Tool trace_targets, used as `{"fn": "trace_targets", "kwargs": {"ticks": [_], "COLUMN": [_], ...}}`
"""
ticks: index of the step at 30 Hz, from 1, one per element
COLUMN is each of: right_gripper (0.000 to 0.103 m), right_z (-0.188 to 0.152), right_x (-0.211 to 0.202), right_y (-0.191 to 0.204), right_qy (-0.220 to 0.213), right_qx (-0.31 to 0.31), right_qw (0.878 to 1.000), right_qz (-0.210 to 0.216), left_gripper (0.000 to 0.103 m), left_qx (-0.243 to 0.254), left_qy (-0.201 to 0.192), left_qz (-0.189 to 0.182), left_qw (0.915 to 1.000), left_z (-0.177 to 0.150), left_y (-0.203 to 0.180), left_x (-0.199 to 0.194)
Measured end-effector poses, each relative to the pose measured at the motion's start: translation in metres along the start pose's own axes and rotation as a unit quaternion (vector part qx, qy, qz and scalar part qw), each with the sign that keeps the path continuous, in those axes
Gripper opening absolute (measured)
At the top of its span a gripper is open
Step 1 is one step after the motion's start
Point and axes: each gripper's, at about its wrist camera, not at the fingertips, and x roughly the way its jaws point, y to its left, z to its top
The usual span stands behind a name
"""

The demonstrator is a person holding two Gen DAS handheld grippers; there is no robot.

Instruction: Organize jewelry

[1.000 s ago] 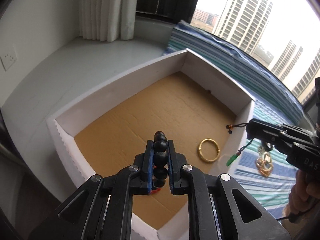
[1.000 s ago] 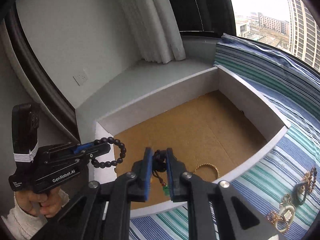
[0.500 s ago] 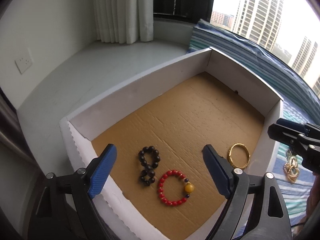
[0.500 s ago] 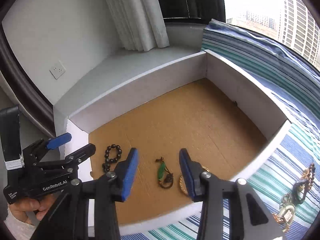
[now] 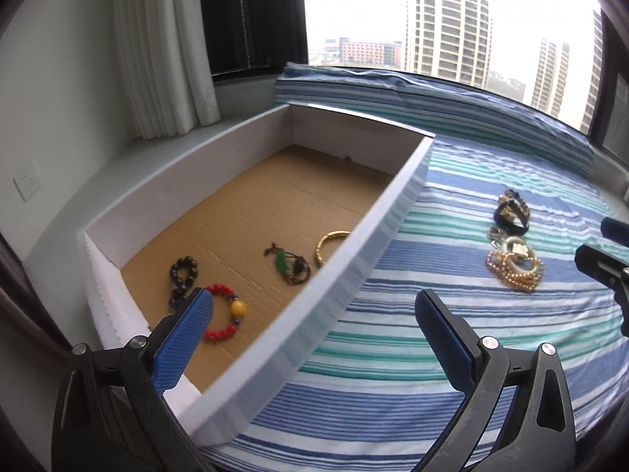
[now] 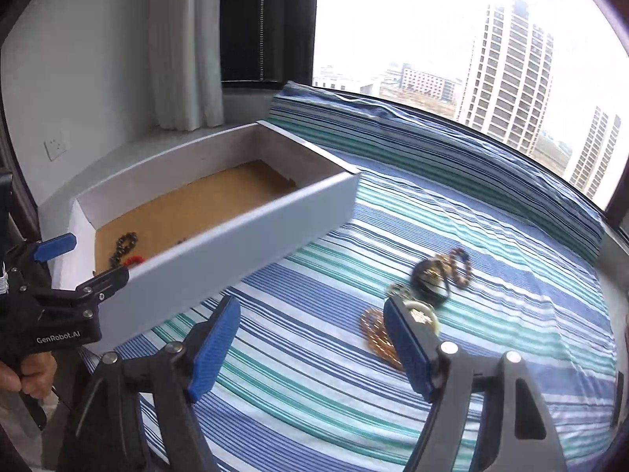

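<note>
A white box (image 5: 377,232) with a brown cardboard floor holds a black bead bracelet (image 5: 181,278), a red bead bracelet (image 5: 224,316), a green pendant cord (image 5: 289,265) and a gold bangle (image 5: 328,244). A pile of jewelry (image 5: 511,249) lies on the striped blue-green cloth to the right; it also shows in the right wrist view (image 6: 420,303). My left gripper (image 5: 314,328) is open and empty above the box's near corner. My right gripper (image 6: 310,338) is open and empty over the cloth, left of the pile.
The box (image 6: 251,228) stands at the cloth's left end beside a white sill (image 5: 165,153) and curtain (image 5: 165,51). A striped cushion (image 5: 432,98) runs along the window. The left gripper shows at the left of the right wrist view (image 6: 78,263).
Both grippers let go: the black bead bracelet and the green pendant cord now lie in the box. Both grippers opened, pulled back and swung right toward the cloth and jewelry pile.
</note>
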Motion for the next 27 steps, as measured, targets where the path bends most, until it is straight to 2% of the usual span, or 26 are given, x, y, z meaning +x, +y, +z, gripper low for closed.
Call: {"fn": "trace_targets", "kwargs": {"ticks": [6, 13, 19, 22, 27], "right_gripper": [0.077, 0.077, 0.078, 0.080, 0.084], "right_z": [-0.059, -0.113, -0.133, -0.137, -0.142], "right_x": [-0.027, -0.030, -0.038, -0.039, -0.036], "right_y": [-0.059, -0.104, -0.115, -0.114, -0.107], "right_qy": [0.003, 0.038, 0.041, 0.042, 0.047], "right_qx": [0.051, 0.109, 0.132, 0.132, 0.129], "right_qw": [0.997, 0.991, 0.988, 0.988, 0.988], "right_qz": [-0.052, -0.069, -0.071, -0.071, -0.068], "left_gripper": [0.102, 0.102, 0.102, 0.102, 0.102], "left_qx": [0.048, 0.105, 0.146, 0.147, 0.104], "left_qy": [0.051, 0.125, 0.102, 0.115, 0.118], "left_qz": [-0.074, -0.111, -0.077, -0.094, -0.147], "left_qw": [0.9948, 0.9803, 0.9810, 0.9780, 0.9766], "left_z": [-0.026, -0.051, -0.060, -0.061, -0.060], "left_y": [-0.063, -0.115, -0.131, -0.132, -0.122], "left_x": [0.011, 0.010, -0.002, 0.000, -0.002]}}
